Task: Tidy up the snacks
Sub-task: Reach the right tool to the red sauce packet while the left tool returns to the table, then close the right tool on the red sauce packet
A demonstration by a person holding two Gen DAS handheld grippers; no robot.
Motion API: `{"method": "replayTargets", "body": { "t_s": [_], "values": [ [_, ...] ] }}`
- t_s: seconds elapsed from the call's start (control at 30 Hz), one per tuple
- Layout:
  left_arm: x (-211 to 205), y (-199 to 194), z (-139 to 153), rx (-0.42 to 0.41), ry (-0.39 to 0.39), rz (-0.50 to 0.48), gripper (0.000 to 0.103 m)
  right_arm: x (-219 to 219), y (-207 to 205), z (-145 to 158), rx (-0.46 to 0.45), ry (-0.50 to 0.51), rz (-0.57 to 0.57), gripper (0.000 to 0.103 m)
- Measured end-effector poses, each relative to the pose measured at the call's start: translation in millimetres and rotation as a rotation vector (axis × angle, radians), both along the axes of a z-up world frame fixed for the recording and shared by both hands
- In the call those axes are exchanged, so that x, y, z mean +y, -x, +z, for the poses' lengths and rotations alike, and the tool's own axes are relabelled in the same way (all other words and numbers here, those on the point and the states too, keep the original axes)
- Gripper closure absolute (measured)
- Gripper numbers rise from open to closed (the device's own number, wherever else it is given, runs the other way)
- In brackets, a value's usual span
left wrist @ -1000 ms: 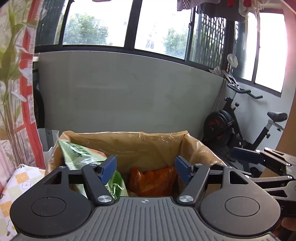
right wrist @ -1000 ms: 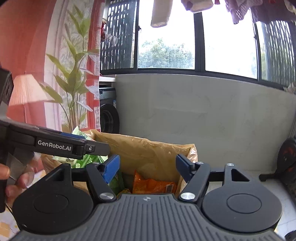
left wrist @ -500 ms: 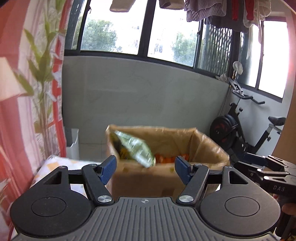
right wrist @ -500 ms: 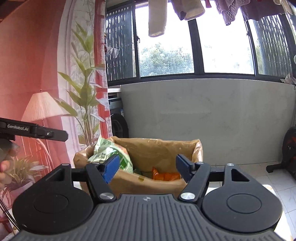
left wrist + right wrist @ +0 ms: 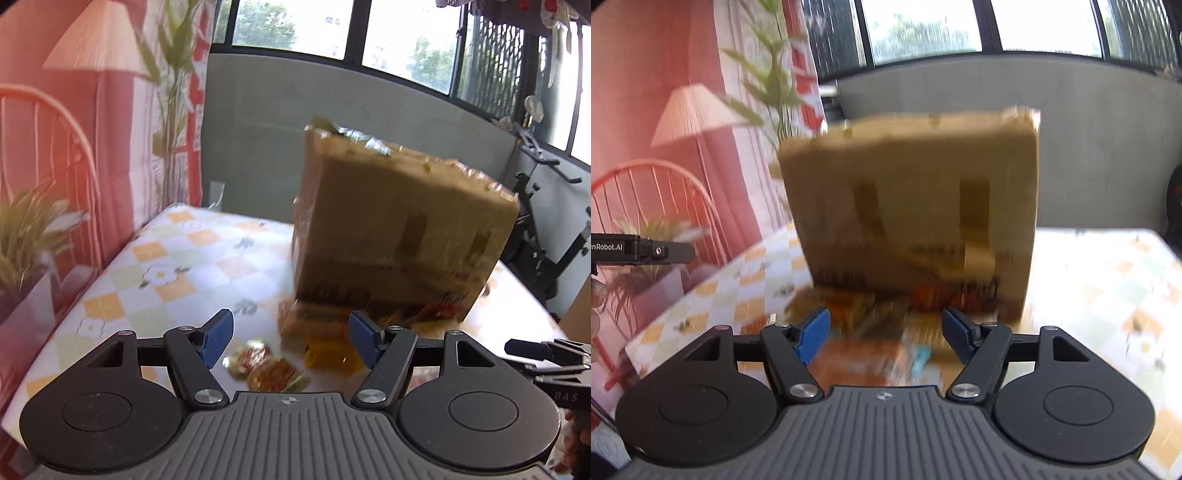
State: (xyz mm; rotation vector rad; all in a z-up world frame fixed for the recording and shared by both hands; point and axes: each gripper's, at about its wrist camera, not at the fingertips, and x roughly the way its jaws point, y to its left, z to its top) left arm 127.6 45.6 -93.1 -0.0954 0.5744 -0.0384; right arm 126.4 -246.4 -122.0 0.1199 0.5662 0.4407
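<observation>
**Left wrist view: snacks part sorted, several loose**

Left gripper [image 5: 291,339]: jaws spread, nothing between them. Right gripper [image 5: 886,341]: jaws likewise spread and empty. Both hang short of the cardboard box [image 5: 399,229], which stands on the checked table [image 5: 177,266]. At least one green packet [image 5: 332,129] shows above the box's rim; other contents are hidden. Loose wrapped snacks [image 5: 266,369] and an orange packet [image 5: 328,352] lie on the table just in front of the box. Motion blur prevents a count. Judgement: task partly done; these loose items remain to be boxed.
</observation>
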Motion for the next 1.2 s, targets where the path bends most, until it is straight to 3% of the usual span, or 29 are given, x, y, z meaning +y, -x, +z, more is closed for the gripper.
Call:
{"method": "replayTargets", "body": {
  "t_s": [0.13,0.3,0.47,0.8,1.1,1.2],
  "values": [
    [-10,10,-26,0.041,-0.027,0.005,0.032,17,11,-17,0.069,0.075,0.088,0.033],
    [-16,15,-47,0.081,-0.035,-0.018,0.032,27,18,-25,0.087,0.110,0.148,0.033],
    [-17,16,-53,0.085,-0.037,-0.015,0.032,35,11,-38,0.167,0.107,0.200,0.033],
    [-16,15,-61,0.122,-0.037,-0.002,0.031,58,9,-51,0.226,0.183,0.320,0.033],
    [-17,14,-62,0.127,-0.037,-0.001,0.031,69,14,-53,0.212,0.246,0.360,0.033],
    [-18,13,-63,0.136,-0.039,0.000,0.031,70,17,-53,0.190,0.291,0.354,0.038]
  ]
}}
